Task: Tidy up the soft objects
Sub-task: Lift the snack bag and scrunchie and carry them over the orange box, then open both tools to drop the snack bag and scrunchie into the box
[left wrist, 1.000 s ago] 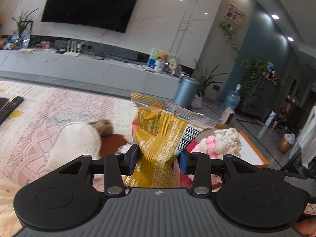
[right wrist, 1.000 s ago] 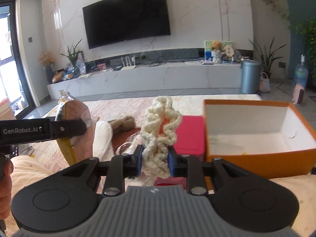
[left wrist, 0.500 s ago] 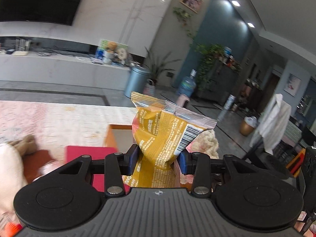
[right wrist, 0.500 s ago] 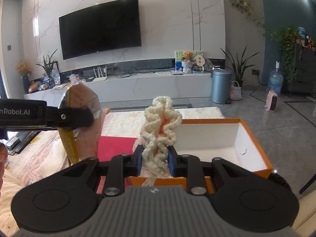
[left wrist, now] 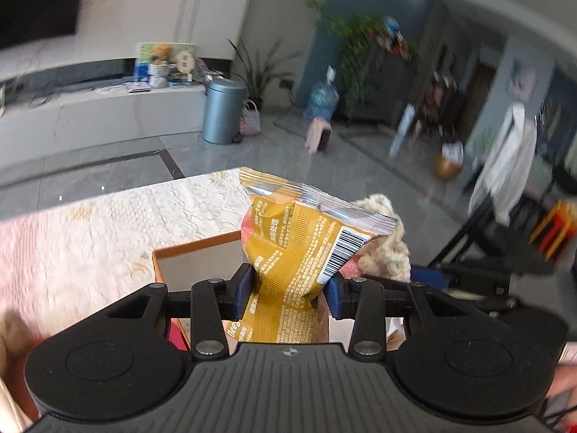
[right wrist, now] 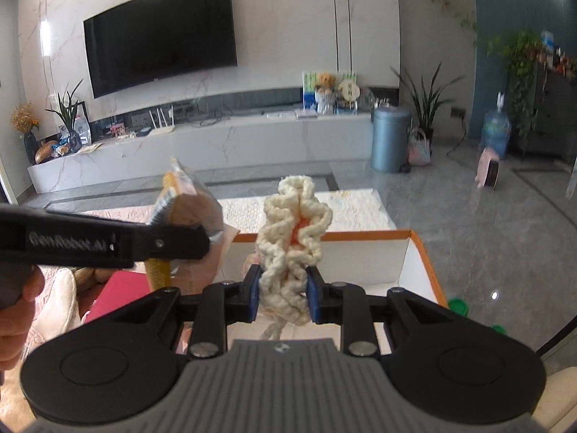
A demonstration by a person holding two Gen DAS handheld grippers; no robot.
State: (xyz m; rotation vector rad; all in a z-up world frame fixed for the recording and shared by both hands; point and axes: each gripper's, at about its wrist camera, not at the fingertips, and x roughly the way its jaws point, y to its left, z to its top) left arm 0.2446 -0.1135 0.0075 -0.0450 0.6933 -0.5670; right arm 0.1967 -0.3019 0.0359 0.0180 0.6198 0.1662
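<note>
- Left gripper pinches a yellow snack bag between its blue pads, half-closed, the bag standing upright above the orange box.
- Right gripper is clamped narrowly on a cream knitted toy with a pink centre.
- Both soft things are held over the box's white inside, just beside each other.
- Pale patterned cloth lies beneath.

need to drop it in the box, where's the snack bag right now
The snack bag is clamped in the left gripper, held above the near edge of the orange box, just left of the crocheted piece.
</note>
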